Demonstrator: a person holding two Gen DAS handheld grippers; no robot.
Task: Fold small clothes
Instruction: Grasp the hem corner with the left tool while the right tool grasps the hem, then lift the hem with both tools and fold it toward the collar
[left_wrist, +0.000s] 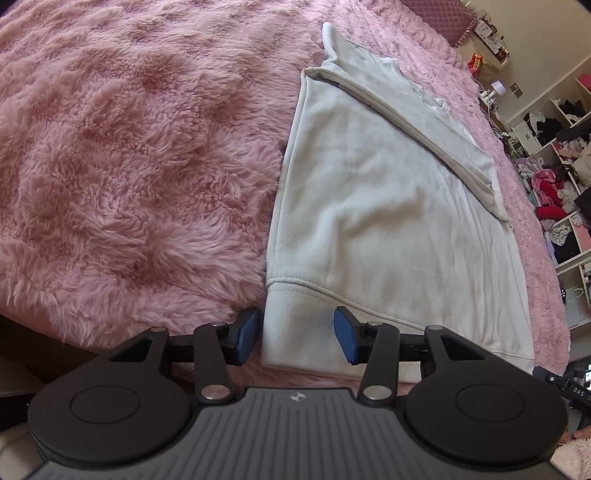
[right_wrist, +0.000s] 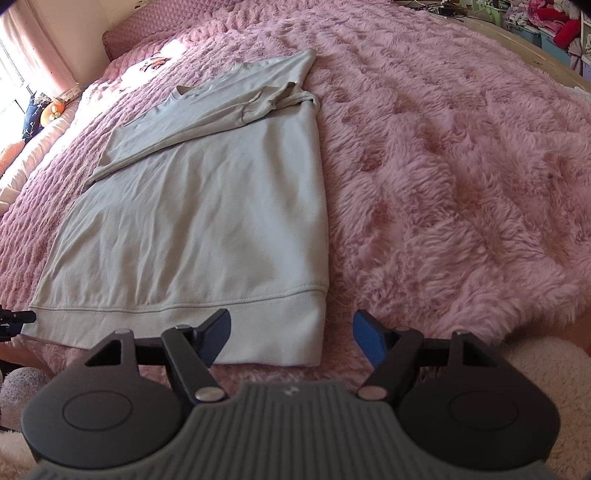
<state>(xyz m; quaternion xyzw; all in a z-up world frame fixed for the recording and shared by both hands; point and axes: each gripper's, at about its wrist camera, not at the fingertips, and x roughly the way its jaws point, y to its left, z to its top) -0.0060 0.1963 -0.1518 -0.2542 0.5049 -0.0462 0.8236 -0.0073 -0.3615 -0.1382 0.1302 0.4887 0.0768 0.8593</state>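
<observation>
A pale grey sweatshirt lies flat on a fluffy pink blanket, both sleeves folded across its upper body. My left gripper is open, its blue pads either side of the left corner of the ribbed hem, just above it. In the right wrist view the same sweatshirt lies ahead with its hem nearest. My right gripper is open over the right hem corner, its left pad over the hem band and its right pad over the blanket.
The pink blanket spreads wide on both sides of the sweatshirt. Shelves stuffed with clothes stand at the far right. Pillows and a window lie at the far left of the bed.
</observation>
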